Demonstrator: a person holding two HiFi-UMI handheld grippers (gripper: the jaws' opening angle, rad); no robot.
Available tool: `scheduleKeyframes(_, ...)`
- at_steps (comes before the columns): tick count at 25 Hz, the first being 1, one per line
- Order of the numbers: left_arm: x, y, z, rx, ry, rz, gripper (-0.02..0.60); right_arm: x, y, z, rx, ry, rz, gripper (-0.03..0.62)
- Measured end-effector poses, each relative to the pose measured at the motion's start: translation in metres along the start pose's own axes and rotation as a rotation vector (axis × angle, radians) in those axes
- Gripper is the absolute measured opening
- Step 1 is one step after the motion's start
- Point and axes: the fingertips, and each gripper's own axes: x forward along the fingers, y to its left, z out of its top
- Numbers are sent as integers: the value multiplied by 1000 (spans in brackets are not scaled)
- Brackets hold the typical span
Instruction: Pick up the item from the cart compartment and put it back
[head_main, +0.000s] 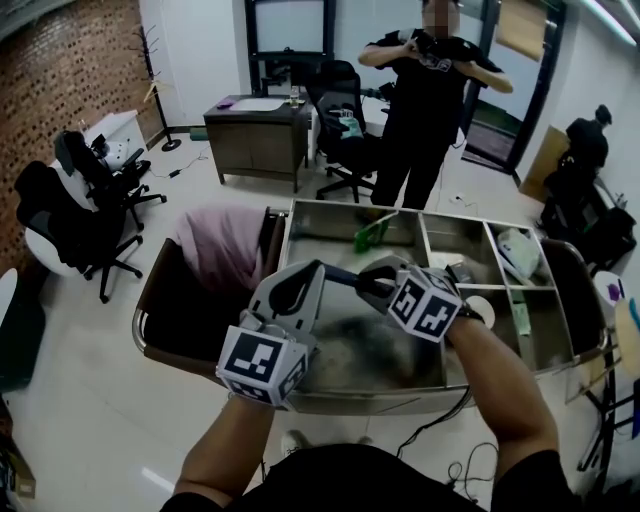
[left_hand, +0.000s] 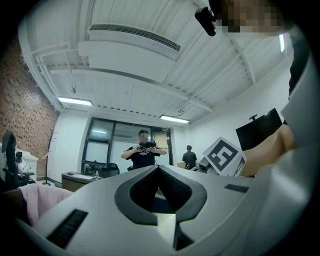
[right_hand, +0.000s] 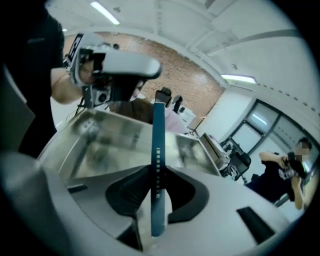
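Writing: the only print is a row of small white marks along the blue strip (right_hand: 156, 145), too small to read. The marker cubes carry b/w square codes, no letters. No brand can be read anywhere.

Counts: 2 grippers and 2 marker cubes, L cube (head_main: 262, 365) and R cube (head_main: 425, 303). 1 blue strip. 1 steel cart (head_main: 400, 398) w/ at least 4 compartments. Inside it: 1 green item (head_main: 372, 235) in a back compartment at 12 o'clock of the grippers, 1 white bag (head_main: 520, 255) at 2 o'clock, and 1 white roll-like thing (head_main: 482, 310) at 3 o'clock, just beside R cube. 1 pink cloth (head_main: 220, 245) lies at the cart's left end, 10 o'clock. 2 people: one standing (head_main: 425, 100) beyond the cart at 12, one in black (head_main: 590, 140) farther off at 2. 1 desk (head_main: 260, 130) at 11. At least 3 office chairs (head_main: 60, 220).

Strip vs tool: R gripper (head_main: 372, 283) is clenched on the strip, pads pressing it from both sides near its lower end. In the right gripper view the rest runs past the fingertips toward 12, and its far tip ends near the L gripper (left_hand: 159, 169). The strip hangs in the air over the big near compartment, clear of the cart. L gripper is clamped together w/ nothing between its jaws, at about 9 o'clock of R gripper in the head view.
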Motion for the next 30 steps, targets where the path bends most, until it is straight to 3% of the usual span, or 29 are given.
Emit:
scheduleKeyframes(6,-13,-7,1,35,35,3,0,-53,-16,39,374,-352,-81,114)
scheduleKeyframes(14,-28,-29,7,29,39,-14,0,-124,-2,42,642,-659,-142,114)
scheduleKeyframes(23,-45,-55,-1,20,50,-48,0,-176,38,20,730,-764,-240,114)
scheduleKeyframes(30,-56,-64,-27,-28,85,-47,0,-189,71,7,707,-707,-348,114)
